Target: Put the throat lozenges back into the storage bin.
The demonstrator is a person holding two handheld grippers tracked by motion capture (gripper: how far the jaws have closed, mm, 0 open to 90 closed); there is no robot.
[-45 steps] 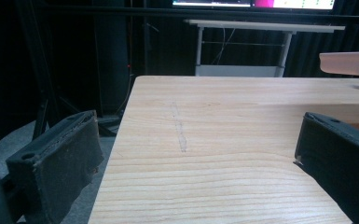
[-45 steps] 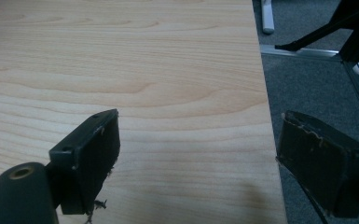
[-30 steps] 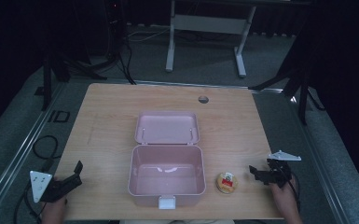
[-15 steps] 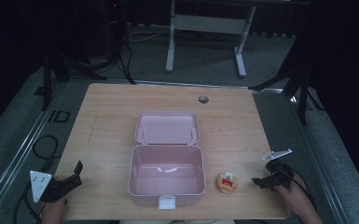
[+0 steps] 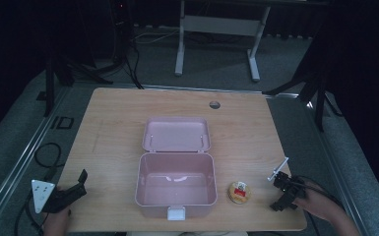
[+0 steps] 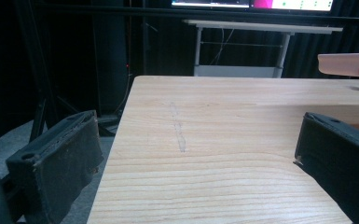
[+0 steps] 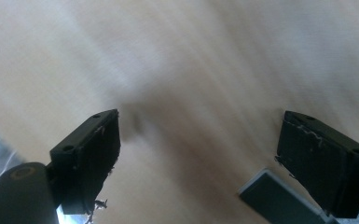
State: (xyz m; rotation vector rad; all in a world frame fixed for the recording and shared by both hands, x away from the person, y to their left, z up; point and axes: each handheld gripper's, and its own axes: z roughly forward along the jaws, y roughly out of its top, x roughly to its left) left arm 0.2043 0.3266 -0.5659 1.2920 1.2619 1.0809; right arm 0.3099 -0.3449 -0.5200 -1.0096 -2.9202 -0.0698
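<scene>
An open pink box (image 5: 174, 184) sits in the middle of the wooden table (image 5: 113, 128), its lid (image 5: 176, 133) laid back flat behind it. A small round tan item with a red label (image 5: 239, 192) lies just right of the box. My left gripper (image 5: 82, 185) rests at the table's front left corner, open, with nothing between the jaws; in the left gripper view (image 6: 196, 154) the jaws stand wide apart over bare wood. My right gripper (image 5: 276, 193) is open at the front right, a little right of the round item; its own view (image 7: 198, 154) is blurred wood.
A cable hole (image 5: 214, 104) lies near the table's far edge. Grey floor, cables and a desk frame (image 5: 216, 24) surround the table. The pink box's edge (image 6: 349, 63) shows at the right of the left gripper view. A flat grey piece (image 7: 279, 198) shows under the right jaw.
My right gripper has dropped toward the table's front edge and rolled, so its grey plate now shows edge-on. The left gripper, box and round item have not moved.
</scene>
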